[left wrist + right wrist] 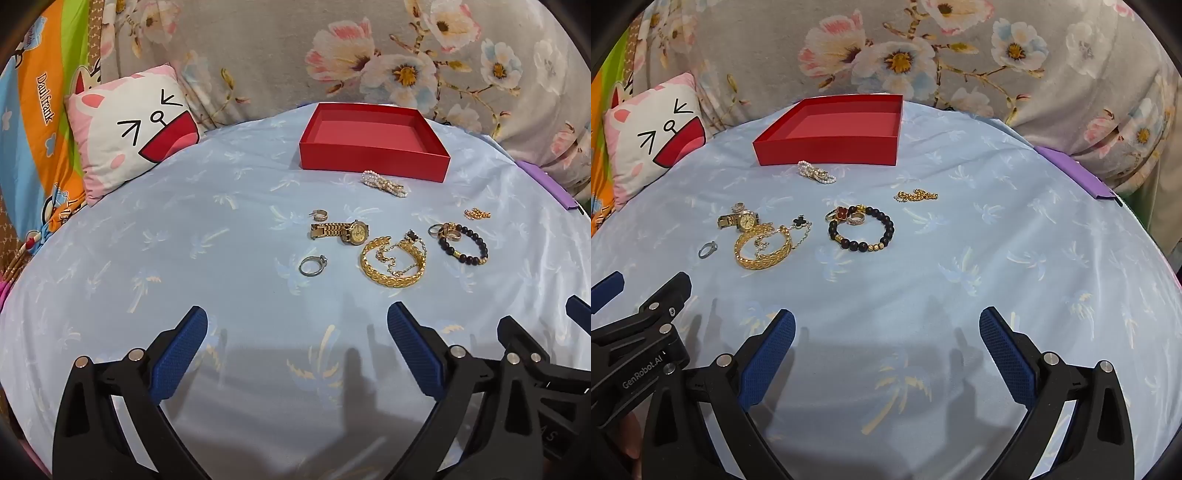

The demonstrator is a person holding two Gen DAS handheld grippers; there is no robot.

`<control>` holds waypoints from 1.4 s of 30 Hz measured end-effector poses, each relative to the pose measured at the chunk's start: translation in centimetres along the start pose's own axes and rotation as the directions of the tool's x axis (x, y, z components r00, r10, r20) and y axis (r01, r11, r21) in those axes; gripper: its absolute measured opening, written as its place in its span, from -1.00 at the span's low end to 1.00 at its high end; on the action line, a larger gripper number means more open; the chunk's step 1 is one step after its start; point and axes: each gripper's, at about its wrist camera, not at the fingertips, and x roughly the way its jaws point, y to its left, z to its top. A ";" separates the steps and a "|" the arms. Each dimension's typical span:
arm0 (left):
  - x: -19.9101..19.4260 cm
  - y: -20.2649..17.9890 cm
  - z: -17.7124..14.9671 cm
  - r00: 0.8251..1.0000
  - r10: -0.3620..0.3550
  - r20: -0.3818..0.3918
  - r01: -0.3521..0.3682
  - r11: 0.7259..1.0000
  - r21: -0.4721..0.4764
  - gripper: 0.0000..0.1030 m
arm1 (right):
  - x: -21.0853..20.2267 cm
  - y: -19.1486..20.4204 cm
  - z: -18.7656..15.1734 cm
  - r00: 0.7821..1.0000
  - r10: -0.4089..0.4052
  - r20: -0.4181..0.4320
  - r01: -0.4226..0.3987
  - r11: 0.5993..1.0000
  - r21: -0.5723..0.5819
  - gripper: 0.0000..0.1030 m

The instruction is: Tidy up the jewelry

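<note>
From your left wrist, your left claw (297,332) hangs wide open and empty over the bed (184,229). The jewelry lies loose in front of the red box (373,160), which is empty: pearl bracelet (384,183) just before its front wall, silver ring (312,265) nearest you.

From your right wrist, your right claw (886,334) gapes too, holding nothing. The beaded bracelet (866,230) lies between it and the box, with bare sheet to the right.

Shiny gold bangle (392,263), matt red box (373,158)
</note>
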 end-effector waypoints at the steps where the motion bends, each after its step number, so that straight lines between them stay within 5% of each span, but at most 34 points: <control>1: 0.0 0.0 0.0 1.000 0.001 0.001 -0.001 1.000 0.001 0.83 | 0.0 0.0 0.0 1.000 0.000 0.000 0.000 1.000 0.001 0.90; 42: -0.1 -0.2 0.0 1.000 -0.005 0.000 0.005 1.000 -0.001 0.81 | 0.5 -0.1 -0.2 1.000 -0.002 -0.005 0.002 1.000 0.002 0.90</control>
